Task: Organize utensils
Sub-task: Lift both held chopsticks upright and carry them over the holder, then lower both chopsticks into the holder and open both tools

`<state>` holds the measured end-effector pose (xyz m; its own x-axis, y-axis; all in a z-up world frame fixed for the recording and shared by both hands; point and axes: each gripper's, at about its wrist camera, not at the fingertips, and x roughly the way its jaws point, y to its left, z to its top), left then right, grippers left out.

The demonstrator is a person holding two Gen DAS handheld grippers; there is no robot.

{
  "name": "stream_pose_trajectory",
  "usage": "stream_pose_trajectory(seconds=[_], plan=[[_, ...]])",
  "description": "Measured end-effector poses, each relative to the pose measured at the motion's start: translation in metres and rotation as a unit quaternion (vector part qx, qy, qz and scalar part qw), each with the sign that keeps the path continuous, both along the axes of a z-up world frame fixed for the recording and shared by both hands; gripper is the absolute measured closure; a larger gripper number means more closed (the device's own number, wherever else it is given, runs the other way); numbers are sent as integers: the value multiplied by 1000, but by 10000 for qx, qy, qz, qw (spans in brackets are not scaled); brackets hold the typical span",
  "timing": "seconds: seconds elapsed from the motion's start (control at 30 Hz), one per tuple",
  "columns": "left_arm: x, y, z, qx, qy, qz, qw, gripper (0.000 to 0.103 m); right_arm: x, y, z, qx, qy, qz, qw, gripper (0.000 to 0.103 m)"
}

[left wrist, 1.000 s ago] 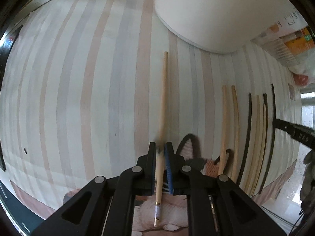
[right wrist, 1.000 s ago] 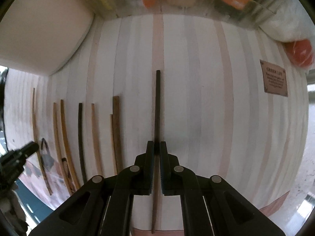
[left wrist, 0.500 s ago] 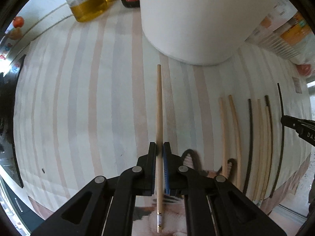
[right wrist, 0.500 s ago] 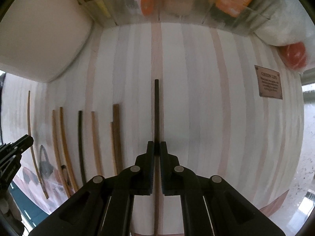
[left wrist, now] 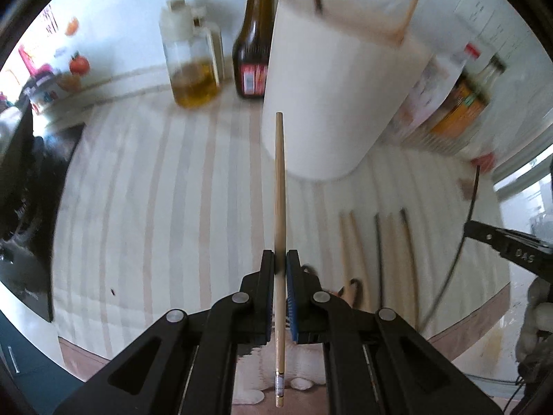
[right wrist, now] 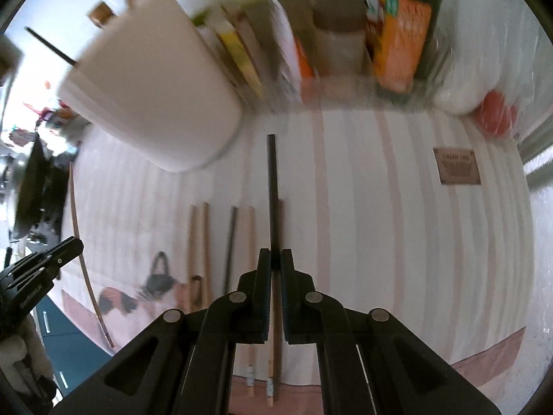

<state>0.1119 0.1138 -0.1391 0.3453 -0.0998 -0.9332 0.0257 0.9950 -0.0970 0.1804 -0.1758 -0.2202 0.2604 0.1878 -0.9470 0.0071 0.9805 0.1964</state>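
A striped cloth [left wrist: 145,186] covers the table, with an oil jar [left wrist: 195,69], a dark sauce bottle [left wrist: 254,45] and cartons crowded along its far edge. A tall white holder [left wrist: 331,97] stands on the cloth, a dark stick and a pale one already poking out of its top.

The left gripper [left wrist: 280,266] is clamped on a pale wooden chopstick [left wrist: 280,186], jaws almost fully together, the stick running forward between them with its tip in front of the holder's wall. The right gripper [right wrist: 272,264] is pinched equally tight on a black chopstick [right wrist: 273,186], which points toward the far cartons, the holder [right wrist: 152,93] off to its left. Both sticks look clear of the cloth. More chopsticks [left wrist: 376,252] lie in a row on the cloth between the two grippers — pale and dark ones side by side.

The likely next step is dropping each stick into the holder. The risks seem to come from length and grip: each stick is held near its back end, so it could pivot in the pads if the tip strikes the rim. A knock from the side might tip the holder. With both tools heading for one opening, they could also collide — one at a time looks safer.
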Motion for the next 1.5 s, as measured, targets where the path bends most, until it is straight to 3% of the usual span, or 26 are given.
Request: stream_pose_trajectory(seconds=[0.27,0.47,0.73,1.0,1.2,1.5], plan=[[4,16,70,-255,-810,115,9963,99,12,11,63,236,-821,115,9963,98],[10,19,118,-308,-1436,154,9890,99,23,24,109,406,-1413,177,9890,98],[29,11,158,-325,-1990,52,9794,99,36,40,179,569,-2158,328,9742,98],[63,-4,186,-301,-2418,-39,9698,99,53,52,231,534,-2657,392,9618,98],[87,-13,196,-240,-2584,-144,9656,99,68,52,250,517,-2833,303,9571,98],[125,-20,181,-284,-2550,-186,9663,99,91,45,236,539,-2848,-8,9571,98]])
